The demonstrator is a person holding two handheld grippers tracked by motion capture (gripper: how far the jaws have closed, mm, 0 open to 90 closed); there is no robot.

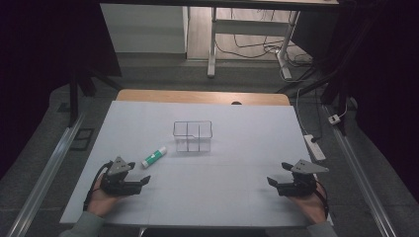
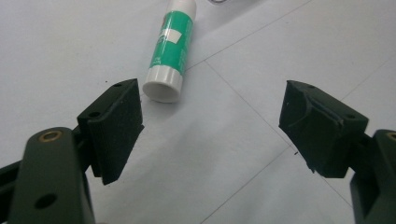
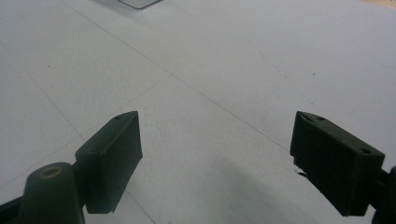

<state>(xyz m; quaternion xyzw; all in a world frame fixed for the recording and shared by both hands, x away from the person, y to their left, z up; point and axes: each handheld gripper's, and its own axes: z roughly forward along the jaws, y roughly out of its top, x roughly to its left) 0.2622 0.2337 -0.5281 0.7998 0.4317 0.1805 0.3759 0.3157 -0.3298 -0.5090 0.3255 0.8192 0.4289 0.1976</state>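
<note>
A green and white glue stick (image 1: 154,157) lies on the white table sheet (image 1: 207,197), left of a small clear wire-edged box (image 1: 192,136). My left gripper (image 1: 144,180) rests near the front left, open and empty; the glue stick (image 2: 170,49) lies just ahead of its left jaw, apart from the pads. At the front right my right gripper (image 1: 277,174) stands open with nothing between its fingers, bare sheet (image 3: 210,93) under it. A hand holds each gripper from the bottom edge.
The table's wooden far edge (image 1: 202,96) shows beyond the sheet. Metal rails (image 1: 49,168) run along both sides on the floor. A power strip (image 1: 314,146) lies off the right side. A desk frame and cables stand farther back.
</note>
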